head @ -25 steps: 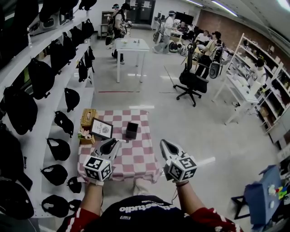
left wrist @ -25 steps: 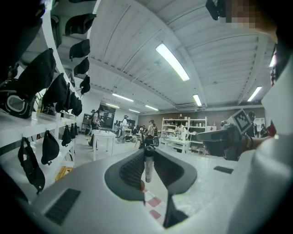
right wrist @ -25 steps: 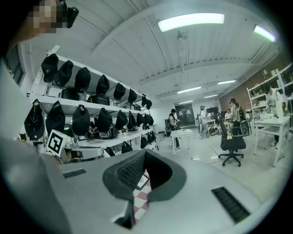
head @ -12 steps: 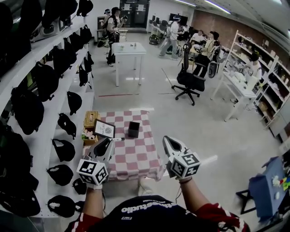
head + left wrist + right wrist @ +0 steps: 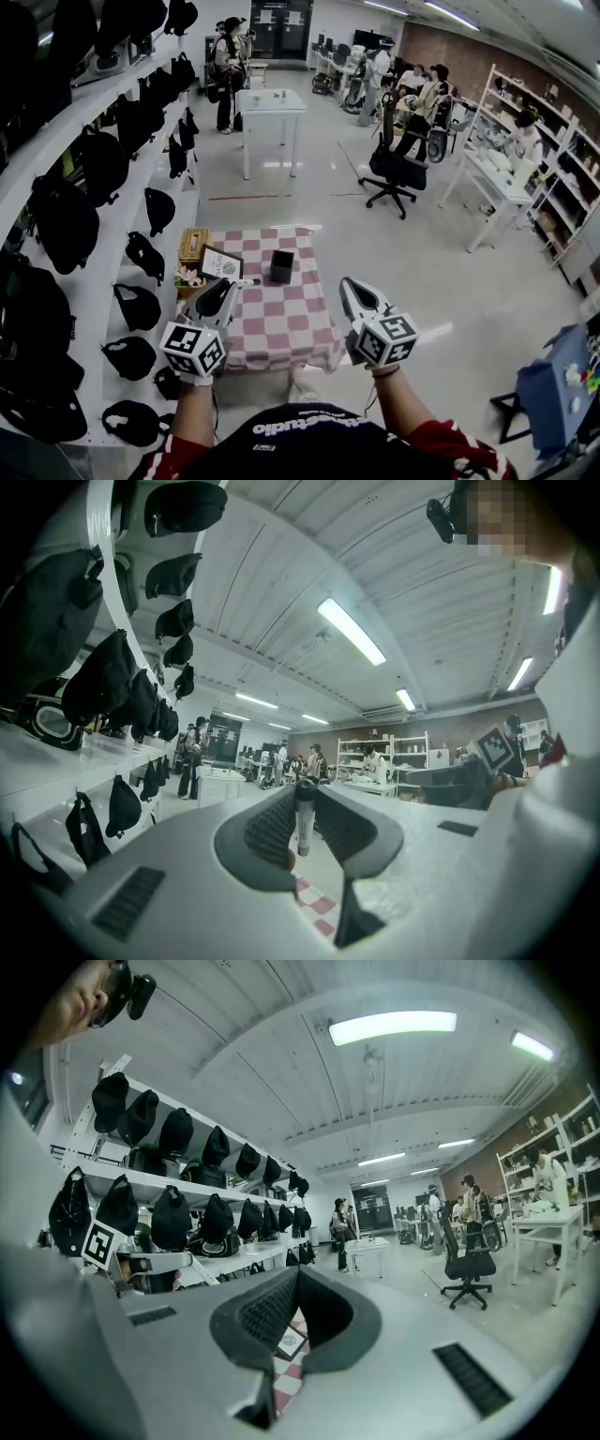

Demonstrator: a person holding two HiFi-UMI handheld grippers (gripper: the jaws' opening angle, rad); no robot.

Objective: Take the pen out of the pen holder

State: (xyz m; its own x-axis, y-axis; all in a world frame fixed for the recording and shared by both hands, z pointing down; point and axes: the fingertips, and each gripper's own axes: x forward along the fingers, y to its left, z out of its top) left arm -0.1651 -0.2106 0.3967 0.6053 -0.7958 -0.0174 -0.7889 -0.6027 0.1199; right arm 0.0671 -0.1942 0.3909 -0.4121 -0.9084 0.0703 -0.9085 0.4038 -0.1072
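Left gripper (image 5: 226, 286) grips pen (image 5: 302, 819) above table (image 5: 291, 321); open floor (image 5: 422, 272) beyond right edge

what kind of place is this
Likely a shared lab or workshop, not a home: long white wall shelves lined with black bags, a white work table with people nearby, and an office chair on open floor.

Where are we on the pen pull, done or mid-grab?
Done: the pen is out, clamped upright between the left gripper's fingers, apart from the black pen holder on the checkered table. In hand: only that grip; the right gripper is shut and empty. Left: nothing of the removal itself, probably just setting the pen down somewhere.
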